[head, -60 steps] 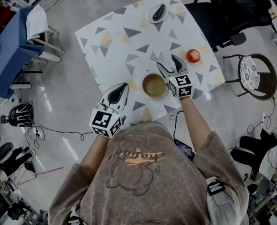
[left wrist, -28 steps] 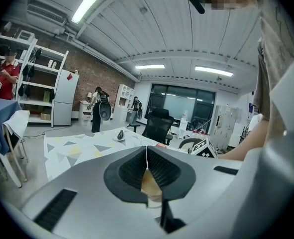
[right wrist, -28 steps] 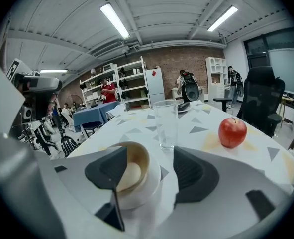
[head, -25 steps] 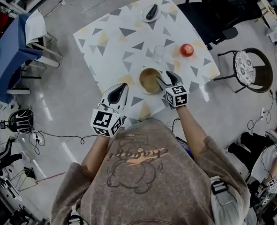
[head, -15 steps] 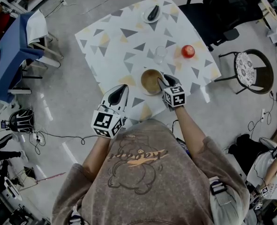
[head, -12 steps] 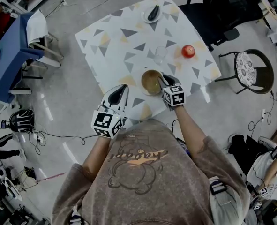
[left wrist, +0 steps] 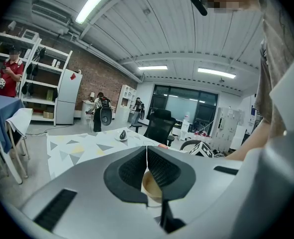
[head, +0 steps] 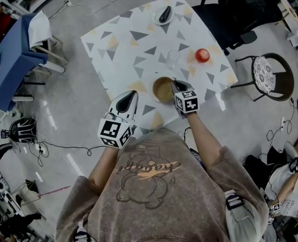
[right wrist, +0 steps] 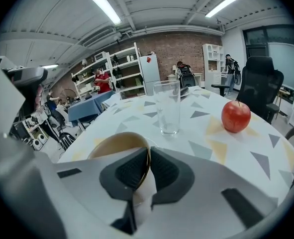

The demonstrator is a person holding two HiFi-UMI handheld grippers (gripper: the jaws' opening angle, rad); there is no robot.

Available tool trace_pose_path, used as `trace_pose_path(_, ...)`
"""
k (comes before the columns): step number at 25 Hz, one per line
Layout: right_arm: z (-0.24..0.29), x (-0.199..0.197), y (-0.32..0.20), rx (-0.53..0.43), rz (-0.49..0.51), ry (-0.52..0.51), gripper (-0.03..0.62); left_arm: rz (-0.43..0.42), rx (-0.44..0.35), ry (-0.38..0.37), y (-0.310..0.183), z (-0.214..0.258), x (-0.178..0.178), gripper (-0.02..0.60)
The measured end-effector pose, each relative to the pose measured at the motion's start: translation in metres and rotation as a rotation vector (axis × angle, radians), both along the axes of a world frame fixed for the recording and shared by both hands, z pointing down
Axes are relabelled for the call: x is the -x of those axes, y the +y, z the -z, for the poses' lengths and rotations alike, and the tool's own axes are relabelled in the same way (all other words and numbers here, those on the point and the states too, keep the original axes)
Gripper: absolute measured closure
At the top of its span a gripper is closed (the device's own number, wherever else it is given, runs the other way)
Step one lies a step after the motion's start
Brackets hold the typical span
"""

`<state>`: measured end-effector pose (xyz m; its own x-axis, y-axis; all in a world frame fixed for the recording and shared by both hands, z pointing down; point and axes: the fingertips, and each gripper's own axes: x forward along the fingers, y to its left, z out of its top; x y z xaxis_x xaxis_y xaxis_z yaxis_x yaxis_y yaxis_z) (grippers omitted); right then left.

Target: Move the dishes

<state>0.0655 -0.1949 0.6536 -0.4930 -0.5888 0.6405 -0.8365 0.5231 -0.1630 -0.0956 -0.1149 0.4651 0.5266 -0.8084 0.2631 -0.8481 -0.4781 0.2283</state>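
Found a tan bowl [head: 161,91] upright near the table's [head: 118,49] near edge, rim pinched by the right gripper [right wrist: 148,152]. Saw a small white plate [head: 165,15] at the table's far edge, dark item [head: 165,13] lying on it.

The tumbler [right wrist: 167,107] is clear smooth glass, the apple [right wrist: 236,116] glossy, the bowl [right wrist: 109,144] smooth, the jaws' pads [right wrist: 164,172] ribbed.

Tan bowl [head: 162,91], white table [head: 119,54] w/ grey + yellow triangles, red apple [head: 202,55], blue cloth [head: 7,59]
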Motion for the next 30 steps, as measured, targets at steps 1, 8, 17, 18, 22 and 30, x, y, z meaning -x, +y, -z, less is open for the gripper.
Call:
trace_pose_path(1, 0.003, 0.001, 0.0, -0.004, 0.002, -0.004, 0.566, -0.002, -0.001, 0.001, 0.0, 0.0, 0.0, 0.561)
trace_pose_path(8, 0.031, -0.002, -0.002, -0.06, 0.0, -0.023, 0.572, -0.03, -0.005, 0.01, -0.002, 0.001, -0.008, 0.561)
trace_pose_path(17, 0.069, -0.032, -0.006, -0.142, -0.081, -0.052, 0.574, -0.092, -0.01, 0.02, -0.004, 0.003, -0.025, 0.561)
trace_pose_path(18, 0.072, -0.038, -0.007, -0.148, -0.096, -0.053, 0.574, -0.1, -0.009, 0.021, -0.004, 0.003, -0.027, 0.561)
trace_pose_path(22, 0.077, -0.064, -0.009, -0.161, -0.169, -0.051, 0.574, -0.132, -0.006, 0.023, -0.004, 0.004, -0.037, 0.561)
trace_pose_path(30, 0.065, -0.116, -0.005, -0.134, -0.33, -0.077, 0.574, -0.175, -0.001, 0.015, -0.003, 0.003, -0.05, 0.561)
